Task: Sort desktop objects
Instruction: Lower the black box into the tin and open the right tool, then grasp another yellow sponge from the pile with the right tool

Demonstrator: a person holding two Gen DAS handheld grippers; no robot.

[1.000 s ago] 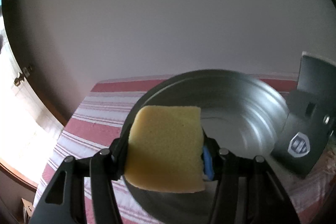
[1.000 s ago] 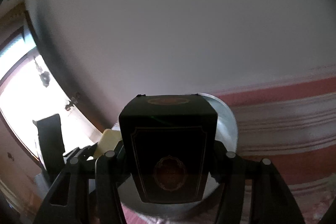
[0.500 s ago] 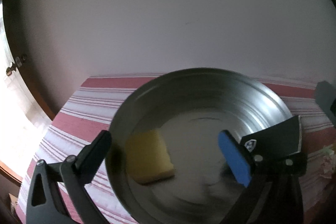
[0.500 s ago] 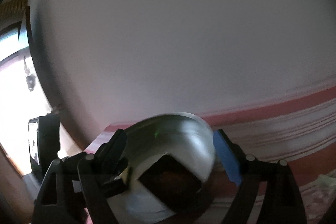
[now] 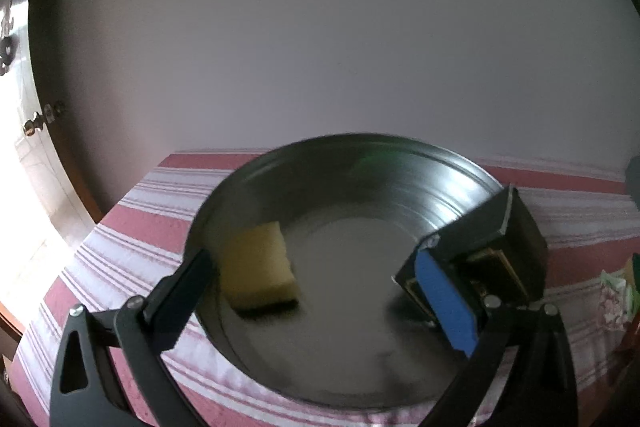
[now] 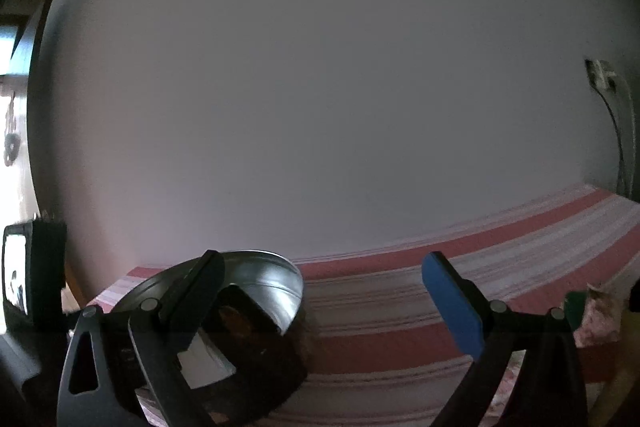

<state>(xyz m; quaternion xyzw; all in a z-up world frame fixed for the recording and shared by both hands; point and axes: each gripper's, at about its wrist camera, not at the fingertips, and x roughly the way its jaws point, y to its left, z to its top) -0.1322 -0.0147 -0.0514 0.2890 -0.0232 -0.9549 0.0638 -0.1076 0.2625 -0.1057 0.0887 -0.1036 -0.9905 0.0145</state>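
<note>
L gripper (image 5: 320, 291): my left one, black plastic fingers spread wide, nothing between them; blue pad on the right finger (image 5: 446, 303), hovering over the near side of the bowl.
R gripper (image 6: 324, 291): my right one, fingers also splayed wide and empty; blue pad on its right finger, left finger dark against the bowl.
Bowl (image 5: 400, 155): round, shallow, brushed metal w/ concentric ring marks inside, shiny rim; sits on the cloth. In the right wrist view (image 6: 276, 271) it's at the lower left, behind my left finger.
Sponge (image 5: 258, 263): yellow foam block, soft rounded edges, lying flat on the bowl floor, left side, just past my L gripper's left fingertip.
Box (image 5: 496, 251): small black carton, squared edges, gold ornamental print; inside the bowl on the right, tilted, leaning up against the bowl wall. In the right wrist view (image 6: 248, 331) it's dark, tipped, partly behind my finger.
Tablecloth (image 5: 136, 223): woven fabric, red and white stripes, covers the table to the far wall.
Wall (image 6: 320, 87): plain, matte, pale.
</note>
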